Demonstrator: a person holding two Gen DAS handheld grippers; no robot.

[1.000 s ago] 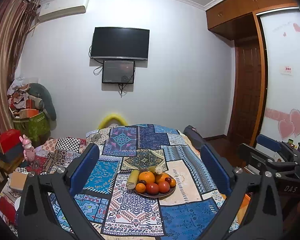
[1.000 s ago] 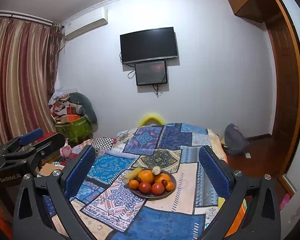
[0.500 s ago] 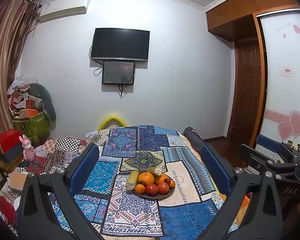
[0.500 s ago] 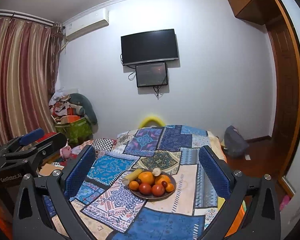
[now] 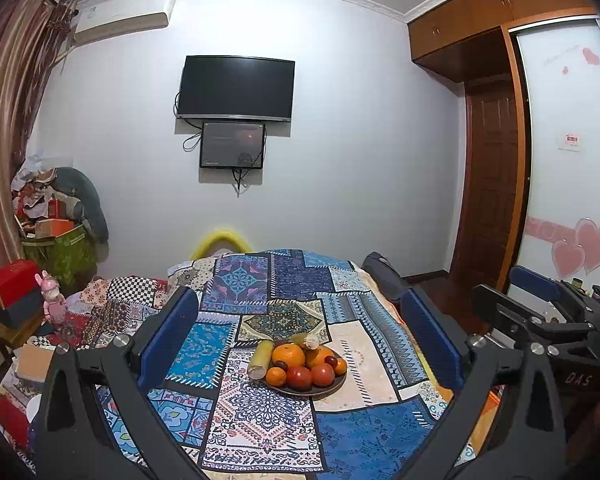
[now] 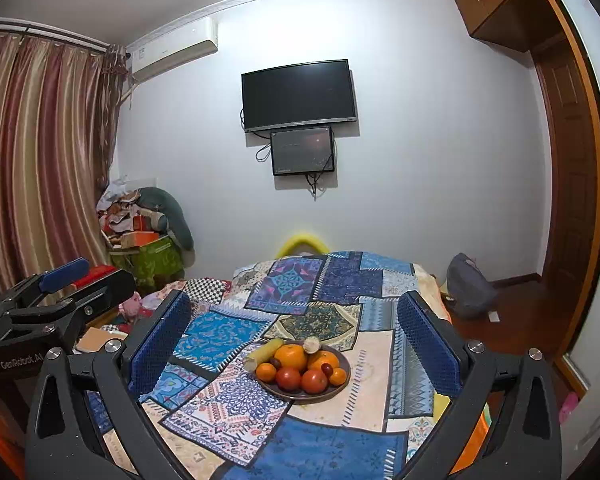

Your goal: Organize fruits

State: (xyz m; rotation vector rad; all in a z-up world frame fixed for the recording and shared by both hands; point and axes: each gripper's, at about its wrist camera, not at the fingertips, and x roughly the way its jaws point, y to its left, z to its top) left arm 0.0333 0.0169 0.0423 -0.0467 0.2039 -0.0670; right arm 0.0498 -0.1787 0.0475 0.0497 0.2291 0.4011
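A dark brown bowl (image 5: 320, 390) (image 6: 340, 386) sits on a table under a patchwork cloth (image 5: 260, 420) (image 6: 300, 448). It holds oranges (image 5: 288, 355) (image 6: 291, 357), red tomatoes (image 5: 299, 377) (image 6: 288, 378), small dark fruits and two corn cobs (image 5: 260, 358) (image 6: 263, 353). My left gripper (image 5: 300, 332) is open and empty, held above the table short of the bowl. My right gripper (image 6: 294, 330) is open and empty, likewise short of the bowl. Each gripper shows at the edge of the other's view.
A wall TV (image 5: 236, 88) hangs behind the table. Boxes and clutter (image 5: 52, 232) pile at the left by striped curtains (image 6: 40, 152). A wooden door (image 5: 492, 184) and a grey bag (image 6: 470, 286) on the floor are at the right.
Both views have shifted slightly, so the room sits a little lower in frame. The bowl and fruits have not moved. Both grippers stay open.
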